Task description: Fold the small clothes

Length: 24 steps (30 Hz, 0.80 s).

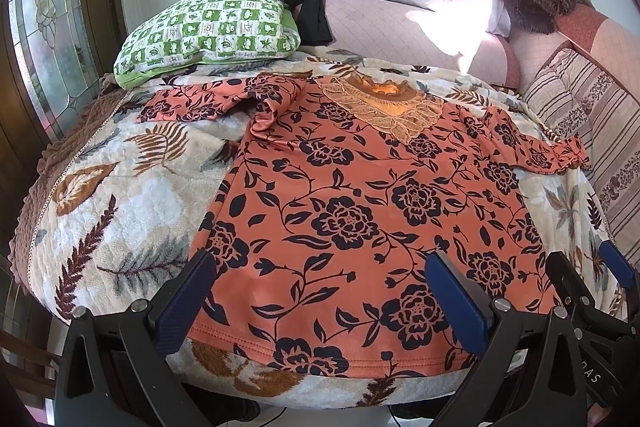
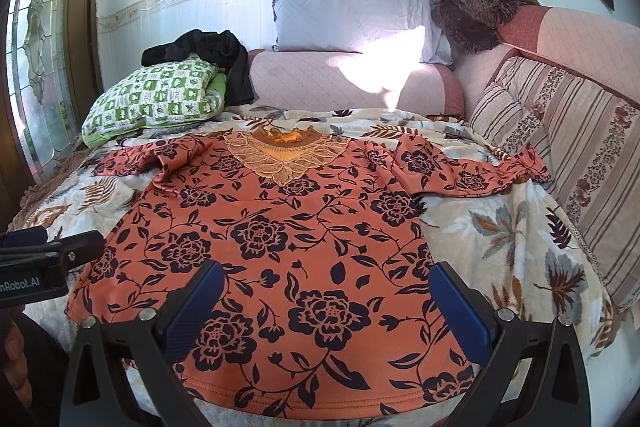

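Left wrist view: one orange floral blouse (image 1: pixel 352 211) lies flat on the bed's leaf-patterned blanket (image 1: pixel 120 195).
Blouse axis: long axis runs from the hem, nearest the cameras, to the lace collar (image 1: pixel 384 107) at the far end, pointing toward the pillows.
Sleeves: two, one spread to each side.
Left gripper (image 1: pixel 320 291): jaws wide, empty, over the hem.
Right gripper (image 2: pixel 326 303): jaws wide, empty, over the hem, just beside the left one.
Pillows: one green checked pillow (image 2: pixel 160 95), one grey pillow (image 2: pixel 352 11).
Other clothes: one black garment (image 2: pixel 216 55) draped on the green pillow.
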### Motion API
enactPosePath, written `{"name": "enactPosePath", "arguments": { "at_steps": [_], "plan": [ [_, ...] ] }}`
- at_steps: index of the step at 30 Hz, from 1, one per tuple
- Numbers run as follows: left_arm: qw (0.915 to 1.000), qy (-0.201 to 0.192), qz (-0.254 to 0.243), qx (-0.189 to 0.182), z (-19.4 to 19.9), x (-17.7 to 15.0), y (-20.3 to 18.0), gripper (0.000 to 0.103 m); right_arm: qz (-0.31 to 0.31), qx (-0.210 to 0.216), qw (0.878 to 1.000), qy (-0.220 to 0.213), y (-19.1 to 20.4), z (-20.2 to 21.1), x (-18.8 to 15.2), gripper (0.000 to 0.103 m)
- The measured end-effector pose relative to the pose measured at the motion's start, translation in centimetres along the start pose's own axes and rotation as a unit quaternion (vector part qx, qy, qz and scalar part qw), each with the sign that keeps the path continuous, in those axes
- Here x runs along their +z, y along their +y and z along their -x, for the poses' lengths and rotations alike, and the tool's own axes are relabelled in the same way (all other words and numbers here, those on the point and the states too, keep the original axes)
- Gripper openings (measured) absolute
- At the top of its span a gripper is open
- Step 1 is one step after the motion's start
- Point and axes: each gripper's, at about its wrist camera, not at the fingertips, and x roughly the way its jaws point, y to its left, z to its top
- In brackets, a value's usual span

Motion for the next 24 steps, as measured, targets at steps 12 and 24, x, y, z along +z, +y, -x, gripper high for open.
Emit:
{"name": "enactPosePath", "arguments": {
  "at_steps": [12, 24],
  "plan": [
    [1.0000, -0.001, 0.002, -0.001, -0.1, 0.0, 0.1, 0.103, 0.000, -0.001, 1.000, -0.001, -0.1, 0.1, -0.1, 0.103],
    [0.9998, 0.006, 0.014, -0.015, -0.4, 0.0, 1.0, 0.103, -0.017, 0.019, 1.000, 0.014, -1.3, -0.4, 0.3, 0.103]
  ]
}}
